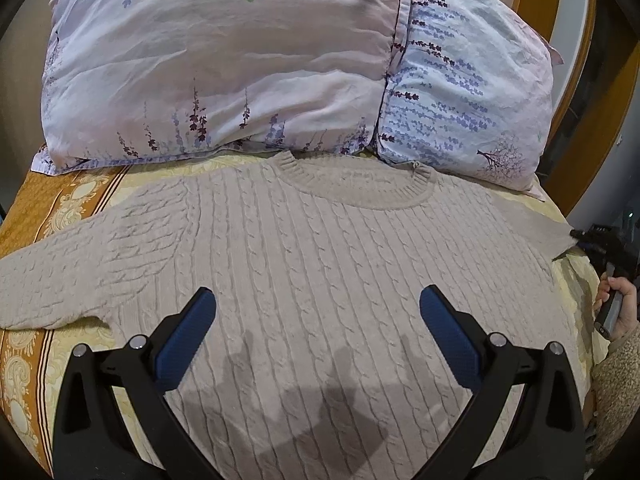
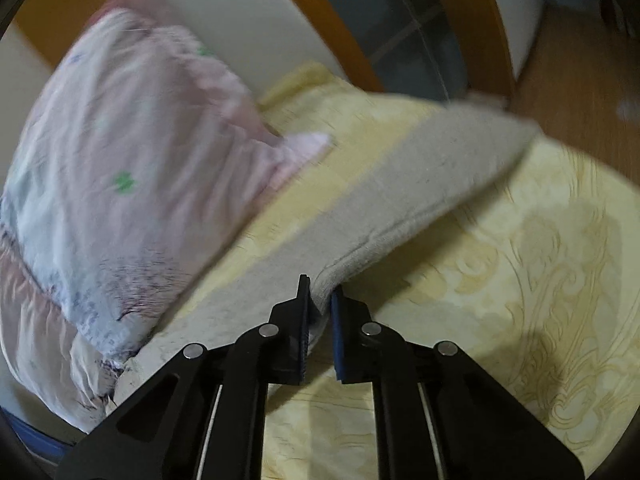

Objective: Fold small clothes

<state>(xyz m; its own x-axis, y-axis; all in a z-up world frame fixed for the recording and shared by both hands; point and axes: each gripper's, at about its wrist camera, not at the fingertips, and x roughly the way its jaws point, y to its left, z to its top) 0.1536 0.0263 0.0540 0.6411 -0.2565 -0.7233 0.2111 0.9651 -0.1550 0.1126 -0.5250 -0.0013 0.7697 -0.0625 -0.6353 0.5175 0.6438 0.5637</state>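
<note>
A beige cable-knit sweater (image 1: pixel 320 256) lies flat on the bed, collar toward the pillows, its left sleeve spread out to the left. My left gripper (image 1: pixel 318 304) hangs open over the sweater's chest with nothing between its blue pads. In the right wrist view my right gripper (image 2: pixel 320 296) is shut on the sweater's right sleeve (image 2: pixel 400 196), which stretches away from the jaws and is lifted off the sheet. From the left wrist view the right gripper (image 1: pixel 580 240) shows at the far right edge, pinching that sleeve.
Two floral pillows (image 1: pixel 224 68) lie stacked against the wooden headboard (image 2: pixel 320 12) just beyond the collar. A yellow patterned bedsheet (image 2: pixel 540 264) covers the bed. Wooden floor (image 2: pixel 580 80) lies past the bed's right edge. A hand (image 1: pixel 616 304) grips the right tool.
</note>
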